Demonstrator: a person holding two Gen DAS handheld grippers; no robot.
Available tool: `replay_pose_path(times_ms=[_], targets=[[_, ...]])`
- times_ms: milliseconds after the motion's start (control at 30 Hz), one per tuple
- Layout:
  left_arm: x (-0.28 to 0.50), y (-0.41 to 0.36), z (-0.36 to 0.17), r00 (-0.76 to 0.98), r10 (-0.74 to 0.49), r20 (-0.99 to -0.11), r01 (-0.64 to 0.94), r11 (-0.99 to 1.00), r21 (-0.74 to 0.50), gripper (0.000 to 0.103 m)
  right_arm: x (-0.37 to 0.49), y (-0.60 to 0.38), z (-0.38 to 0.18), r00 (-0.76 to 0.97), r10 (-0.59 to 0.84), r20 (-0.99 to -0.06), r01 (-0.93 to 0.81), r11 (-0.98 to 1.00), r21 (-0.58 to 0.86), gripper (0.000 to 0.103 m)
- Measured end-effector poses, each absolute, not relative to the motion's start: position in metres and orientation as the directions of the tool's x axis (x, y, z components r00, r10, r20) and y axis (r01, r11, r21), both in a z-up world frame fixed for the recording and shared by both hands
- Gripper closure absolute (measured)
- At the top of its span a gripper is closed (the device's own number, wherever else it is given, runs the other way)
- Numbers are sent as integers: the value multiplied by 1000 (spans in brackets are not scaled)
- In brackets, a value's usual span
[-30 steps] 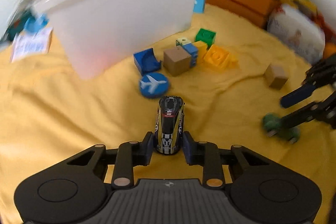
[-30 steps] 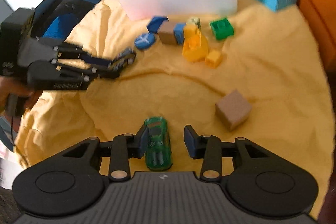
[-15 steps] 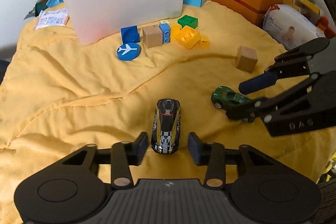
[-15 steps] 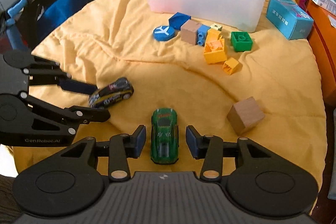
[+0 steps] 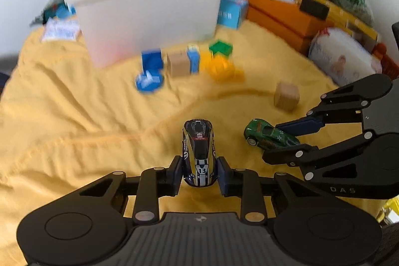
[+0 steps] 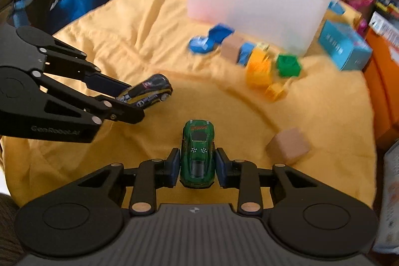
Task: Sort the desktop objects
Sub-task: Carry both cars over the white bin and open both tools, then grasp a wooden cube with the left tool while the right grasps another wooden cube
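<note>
Jaws on both grippers are closing at this moment, each around a toy car. Half a second ago the left gripper (image 5: 199, 172) stood wide with clear gaps beside the black racing car (image 5: 199, 153); now its blue pads sit right against the car's flanks near the tail, with the nose pointing away toward the white bin (image 5: 149, 14). The right gripper (image 6: 197, 166) shows the same change: its jaws were spread on either side of the green car (image 6: 197, 153) and are now narrow, the pads flush with the car's sides. Seen from the opposite wrist, each car still looks to rest on the yellow cloth (image 5: 74, 116) that covers the table, so I judge neither lifted yet. The blur across the background suggests both hands are shifting while they clamp. For the sorting task this means two cars are being secured at once, and the likely next step is to carry them to the bin, which stands at the far side of the cloth. Blocks remain unsorted just in front of it: a blue disc with a plane (image 5: 149, 82), a blue block (image 5: 152, 60), a tan cube (image 5: 177, 64), yellow bricks (image 5: 219, 66) and a green brick (image 5: 220, 47), plus a lone wooden cube (image 5: 286, 96) nearer the right gripper.
</note>
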State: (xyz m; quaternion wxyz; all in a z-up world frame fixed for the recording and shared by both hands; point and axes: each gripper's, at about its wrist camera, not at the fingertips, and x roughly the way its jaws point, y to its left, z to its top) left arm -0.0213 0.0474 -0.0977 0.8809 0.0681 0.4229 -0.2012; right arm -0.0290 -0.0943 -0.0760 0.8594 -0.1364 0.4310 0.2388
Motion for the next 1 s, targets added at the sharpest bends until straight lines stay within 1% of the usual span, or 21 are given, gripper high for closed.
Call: replay_pose_path(times_ms=[67,133,233,367,433,533,600,633,667,700,733,800,867,933,1000], targets=[[-15,50,-84,589,-298,-751,403,914,-47,71,-23,-99,-66,545,293,-786,-511,859,-34,70],[-4,53,-65,639,-291,-712,388,921,-29,71,-12,-103,-51,590,292,-753,-497,866,-54,70],[22,57,-33,729,-256,-635,355,935,31,71,15,-104,-21,692,287,-662,-464,880,-104,70],[74,62,0,804,-224,-551,310,948,67,71,61,-103,15,796,275,-540,-405,904,-137,70],[103,60,7,821,-197,-535,293,951,100,71,91,-98,26,828,259,-497,-373,916,-145,70],[143,54,6,822,-162,-545,273,954,128,70,129,-95,34,842,251,-477,-338,935,-105,70],[160,48,3,819,-137,-558,269,949,163,68,151,-92,31,833,240,-499,-338,934,-114,68],[165,46,1,814,-123,-568,264,949,174,66,159,-90,26,822,237,-518,-346,930,-124,62],[165,44,-1,811,-125,-572,267,948,172,64,162,-90,21,815,233,-531,-352,927,-133,60],[162,43,-1,807,-138,-574,281,945,168,64,159,-91,18,818,230,-527,-349,927,-138,60],[156,41,-1,807,-150,-571,297,939,173,61,153,-93,17,823,233,-517,-347,928,-134,60],[139,40,0,823,-136,-552,291,935,204,56,138,-102,22,832,248,-496,-341,934,-106,60],[123,42,2,827,-143,-543,287,939,189,49,121,-115,29,847,267,-461,-334,940,-69,60],[104,45,0,818,-171,-550,299,942,152,47,104,-130,34,848,282,-449,-332,943,-35,60],[87,45,-9,800,-182,-572,309,942,132,46,85,-143,31,834,297,-465,-340,941,-9,59]])
